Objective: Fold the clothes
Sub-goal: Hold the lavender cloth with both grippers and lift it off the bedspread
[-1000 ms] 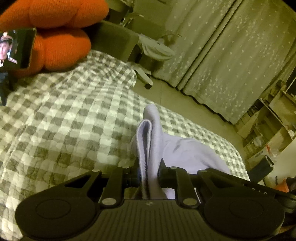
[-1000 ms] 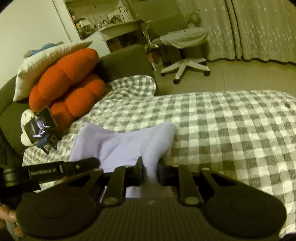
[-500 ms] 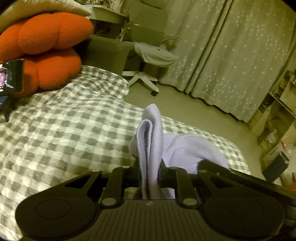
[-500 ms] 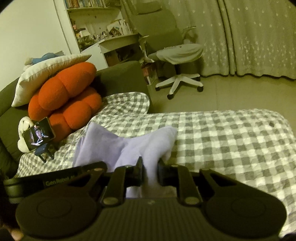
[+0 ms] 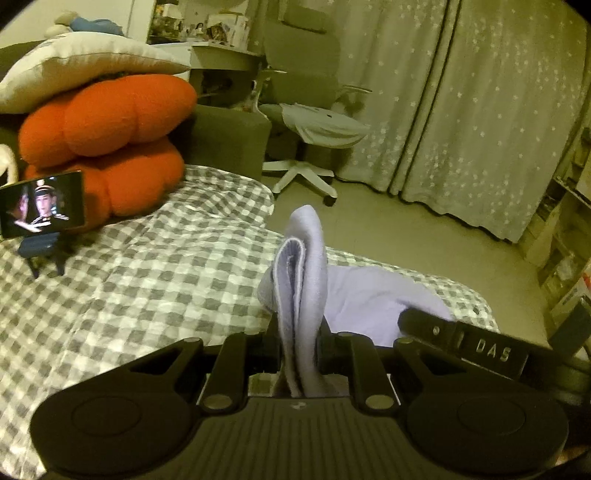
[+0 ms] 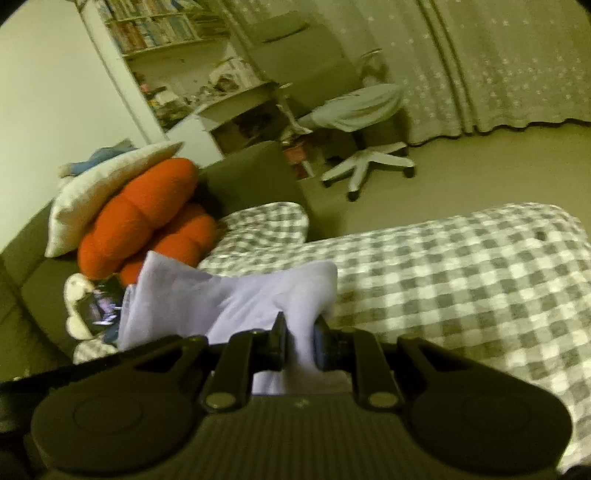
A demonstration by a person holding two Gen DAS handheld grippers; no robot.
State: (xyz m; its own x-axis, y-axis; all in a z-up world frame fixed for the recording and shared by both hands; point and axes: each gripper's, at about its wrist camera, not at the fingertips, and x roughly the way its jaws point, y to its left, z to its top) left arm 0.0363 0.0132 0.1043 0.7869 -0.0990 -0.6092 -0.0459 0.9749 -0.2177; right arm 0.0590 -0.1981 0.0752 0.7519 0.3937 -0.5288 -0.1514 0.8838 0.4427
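A pale lilac garment (image 5: 306, 266) stands up in a doubled fold between the fingers of my left gripper (image 5: 298, 345), which is shut on it. The rest of the cloth (image 5: 373, 295) stretches to the right, towards the other gripper's black body (image 5: 465, 349). In the right wrist view the same lilac garment (image 6: 236, 295) spans leftward, and my right gripper (image 6: 299, 345) is shut on its near corner. The cloth hangs lifted above the grey-and-white checked bedcover (image 5: 147, 280). The garment's lower part is hidden behind the grippers.
Orange cushions (image 5: 107, 144) and a white pillow (image 5: 77, 70) are stacked at the bed's head, with a phone on a stand (image 5: 40, 210) playing video. A white swivel chair (image 6: 362, 147), curtains (image 5: 480, 110) and shelves (image 6: 155, 26) stand beyond the bed.
Both grippers have risen with the lilac garment held between them. The views have tilted up, showing more of the room and less bedcover. Both grips are unchanged.
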